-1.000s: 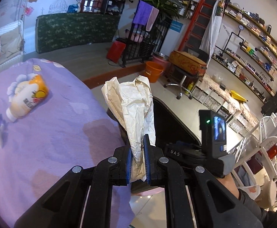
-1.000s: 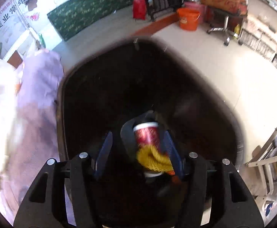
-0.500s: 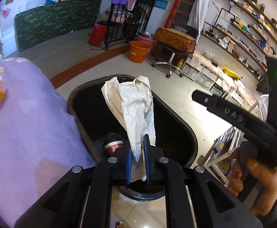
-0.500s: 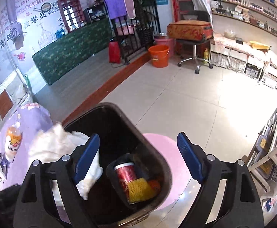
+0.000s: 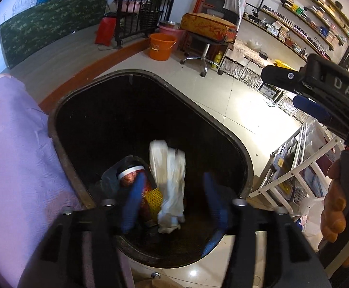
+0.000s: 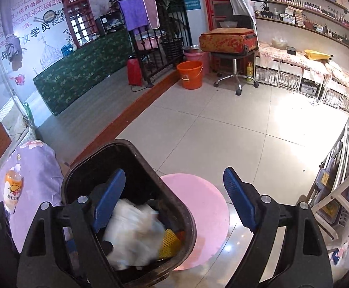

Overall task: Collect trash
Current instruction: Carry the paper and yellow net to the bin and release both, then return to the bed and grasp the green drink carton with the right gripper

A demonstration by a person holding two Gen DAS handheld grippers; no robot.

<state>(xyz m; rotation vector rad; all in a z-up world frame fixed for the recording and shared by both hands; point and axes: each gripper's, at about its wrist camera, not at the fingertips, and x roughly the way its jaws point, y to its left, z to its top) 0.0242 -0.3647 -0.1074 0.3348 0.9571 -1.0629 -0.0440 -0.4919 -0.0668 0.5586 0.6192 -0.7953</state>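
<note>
Floor: you have pale glossy tiles under everything, with a round pink mat lying flat beside the bin.
Bed: the purple cover is at your left and its edge touches the bin's rim; an orange-labelled bottle lies on it.
Trash bin: black, open-topped, standing on the floor between the bed and the pink mat, right below both of your claws.
Crumpled paper: the pale wad is inside the bin (blurred in both views), free of your pads, next to the yellow mesh.
Red cup: it lies in the bin's bottom with its white rim up, touching the yellow mesh.
Left claw: your jaws have just been opening and now stand apart over the bin; nothing is pressed between them, the paper only shows in the gap below.
Right claw: released, blue pads spread wide above the bin's near corner and the mat, holding nothing.
Your right hand: it grips the right claw's handle, at the edge of the left view.
</note>
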